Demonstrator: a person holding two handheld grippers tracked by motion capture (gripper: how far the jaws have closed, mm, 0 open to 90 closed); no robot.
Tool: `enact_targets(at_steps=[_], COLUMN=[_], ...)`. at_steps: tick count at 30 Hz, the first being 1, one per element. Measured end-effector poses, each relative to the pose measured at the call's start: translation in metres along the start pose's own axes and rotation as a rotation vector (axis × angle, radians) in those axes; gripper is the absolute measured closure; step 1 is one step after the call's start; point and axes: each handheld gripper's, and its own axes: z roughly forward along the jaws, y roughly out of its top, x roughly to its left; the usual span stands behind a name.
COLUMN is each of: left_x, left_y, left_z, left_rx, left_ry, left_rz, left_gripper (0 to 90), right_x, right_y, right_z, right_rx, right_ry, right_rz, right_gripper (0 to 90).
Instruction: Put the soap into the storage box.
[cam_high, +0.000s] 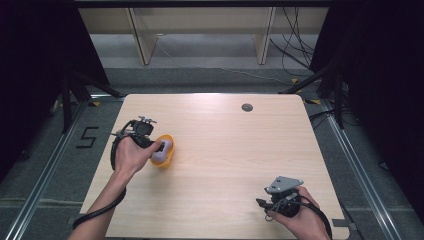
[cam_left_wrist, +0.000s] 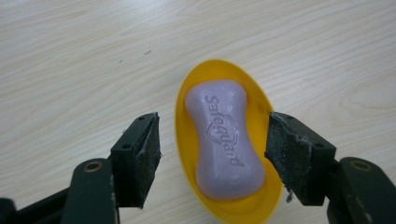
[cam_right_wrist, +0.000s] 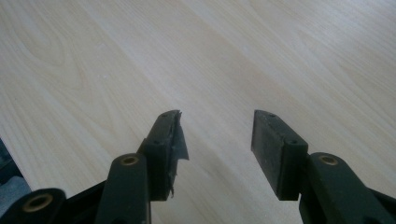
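Observation:
A lilac bar of soap (cam_left_wrist: 223, 140) stamped "Safeguard" lies in a yellow oval dish (cam_left_wrist: 261, 105) on the pale wooden table. The jaws of my left gripper (cam_left_wrist: 217, 151) stand on either side of the dish, open, with both pads clear of the dish and the soap. From above, that left gripper (cam_high: 158, 147) is at the table's left, its tips over the soap (cam_high: 163, 154) and dish (cam_high: 169, 137). My right gripper (cam_high: 262, 203) rests near the front right edge. The right gripper (cam_right_wrist: 217, 140) is open with bare wood between its fingers.
A round grey cable grommet (cam_high: 247, 107) sits near the table's (cam_high: 225, 150) far edge. Beyond the table are wooden shelf legs and loose cables on the floor. Metal rails run along both sides of the table.

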Motion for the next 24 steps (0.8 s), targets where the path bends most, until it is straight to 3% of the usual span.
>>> enact_targets(at_steps=[1, 4, 11, 15, 16, 24], left_x=[0.0, 0.003, 0.006, 0.007, 0.007, 0.01], left_y=[0.0, -0.012, -0.036, -0.048, -0.051, -0.079], left_z=[0.0, -0.005, -0.011, -0.015, -0.015, -0.018], left_rx=[0.0, -0.025, -0.069, -0.093, -0.098, -0.11], left_ry=[0.0, -0.008, -0.008, -0.006, -0.008, 0.015], left_rz=[0.0, -0.008, -0.011, -0.023, -0.02, -0.024], left_gripper=[34.9, 34.9, 34.9, 34.9, 34.9, 34.9], right_x=[0.0, 0.001, 0.0, 0.001, 0.0, 0.001], right_y=[0.001, 0.001, 0.001, 0.001, 0.002, 0.002], right_z=[-0.002, 0.0, -0.002, 0.0, -0.002, -0.001], right_rx=[0.018, -0.006, 0.011, -0.008, 0.011, 0.016], right_ry=[0.009, -0.008, -0.002, -0.011, -0.002, 0.0], right_rz=[-0.002, -0.011, -0.016, -0.012, -0.016, -0.015], right_gripper=[52.4, 52.3, 52.4, 52.3, 52.4, 52.4])
